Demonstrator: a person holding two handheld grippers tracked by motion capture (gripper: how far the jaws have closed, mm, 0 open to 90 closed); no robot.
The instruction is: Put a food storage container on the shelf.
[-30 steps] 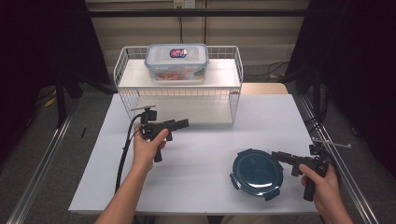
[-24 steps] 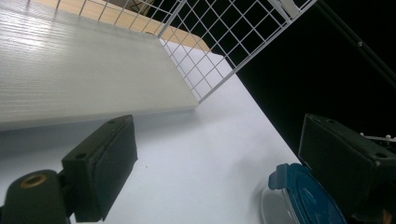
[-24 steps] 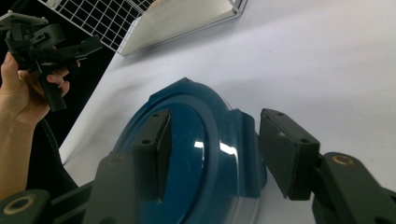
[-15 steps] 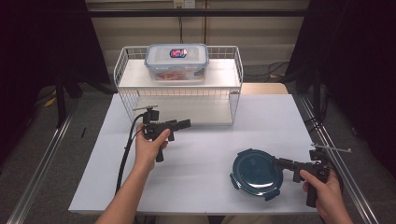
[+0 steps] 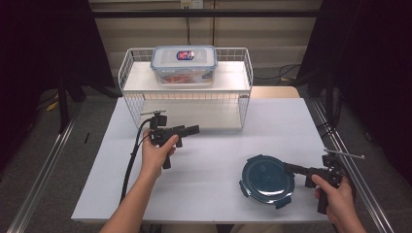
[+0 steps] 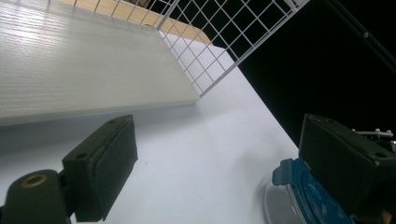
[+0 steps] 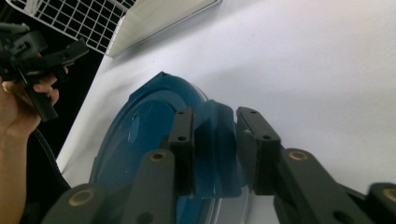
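Observation:
A round dark-blue lidded container [image 5: 267,178] lies flat on the white table [image 5: 214,160] at the front right. My right gripper [image 5: 290,168] reaches in level from the right to its rim. In the right gripper view the jaws [image 7: 215,114] have just been closing, and a blue latch tab [image 7: 215,126] of the lid fills the gap between the pads. My left gripper [image 5: 194,129] hovers over the table's left middle, in front of the wire rack, and points right. Its jaws [image 6: 219,140] stand wide open with nothing between them.
A white wire rack [image 5: 245,92] with two shelves stands at the back of the table. A clear food box [image 5: 183,64] with red contents sits on its top shelf. The left gripper's cable [image 5: 131,165] trails toward the front edge. Dark curtains flank the table.
My right hand has drifted a little toward the right front of the table while its gripper stays at the lid's rim. The left hand and the lid have kept still.

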